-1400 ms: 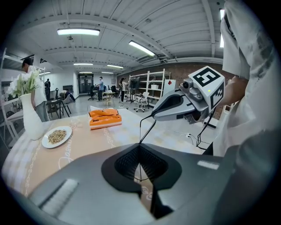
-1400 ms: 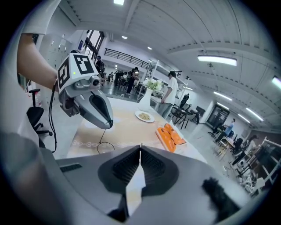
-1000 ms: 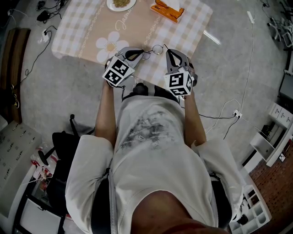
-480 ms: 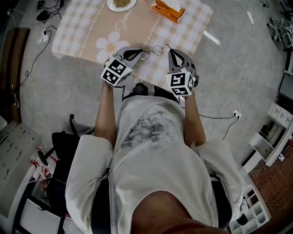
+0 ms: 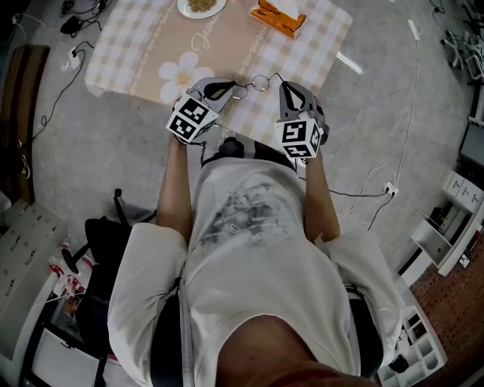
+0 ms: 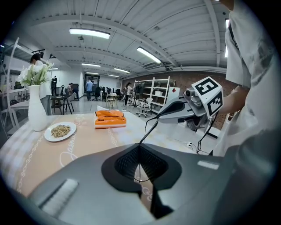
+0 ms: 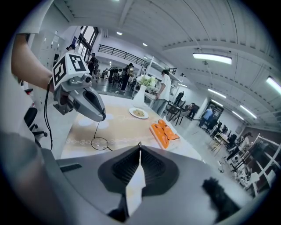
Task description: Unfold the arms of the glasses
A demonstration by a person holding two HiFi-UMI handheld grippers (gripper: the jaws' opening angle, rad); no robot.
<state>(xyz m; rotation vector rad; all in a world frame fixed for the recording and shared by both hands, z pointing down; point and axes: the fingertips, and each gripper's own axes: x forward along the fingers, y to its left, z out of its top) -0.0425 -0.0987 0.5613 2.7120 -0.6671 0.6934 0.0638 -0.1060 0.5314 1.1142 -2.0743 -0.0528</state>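
Thin round wire glasses (image 5: pixel 259 82) hang over the near edge of the table (image 5: pixel 144 45), between my two grippers. My left gripper (image 5: pixel 237 90) is shut on the wire frame, which shows as a fine line between its pads (image 6: pixel 139 151). From the right gripper view a lens (image 7: pixel 100 143) dangles on a wire under the left gripper's tip (image 7: pixel 100 117). My right gripper (image 5: pixel 280 84) is shut on the end of one dark arm (image 6: pixel 149 126) of the glasses. That arm runs from the frame up to its tip (image 6: pixel 169 108). The right jaws (image 7: pixel 139 148) stand closed.
On the checked cloth farther back are a white plate of grains (image 5: pixel 200 6), an orange box (image 5: pixel 277 17) and a white vase with flowers (image 6: pixel 36 112). Cables (image 5: pixel 370 189) trail over the floor on the right. A dark chair (image 5: pixel 106 234) stands at my left.
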